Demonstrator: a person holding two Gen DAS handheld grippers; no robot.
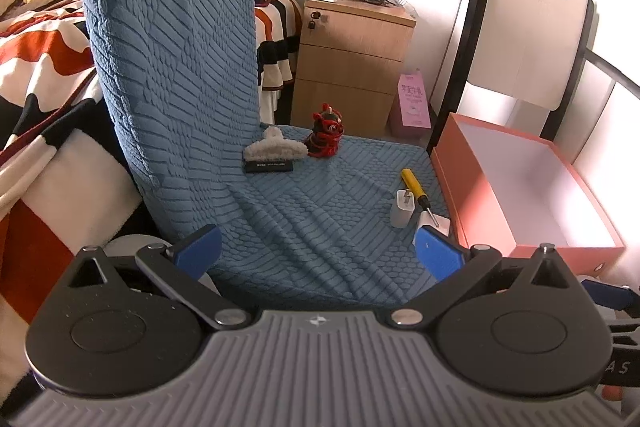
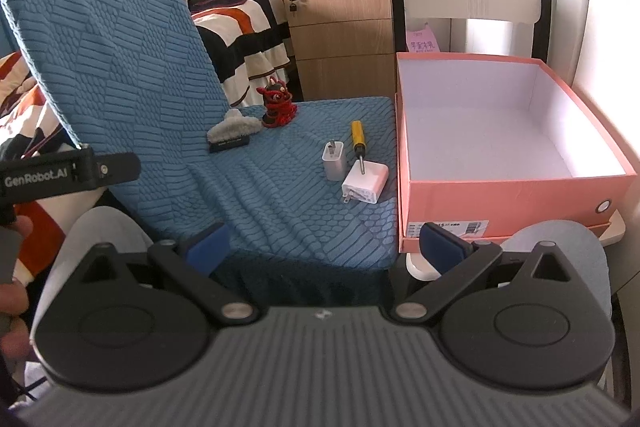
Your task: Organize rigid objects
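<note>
- Left wrist view: the left gripper (image 1: 316, 251) hangs with jaws wide apart, gripping nothing. The pink box (image 1: 448, 163) is bare inside — nothing sorted yet, by the look of it. The yellow screwdriver (image 1: 414, 185) lies on the blue seat cover (image 1: 320, 211), just beside the box.
- Right wrist view: the right gripper (image 2: 326, 247) is likewise spread and empty. The screwdriver's long axis runs front to back — handle away, tip resting on the flat white charger (image 2: 366, 183); the upright charger (image 2: 334, 161), fuzzy clip (image 2: 232, 129), black bar (image 2: 229, 143) and red figurine (image 2: 278, 105) all remain out.
</note>
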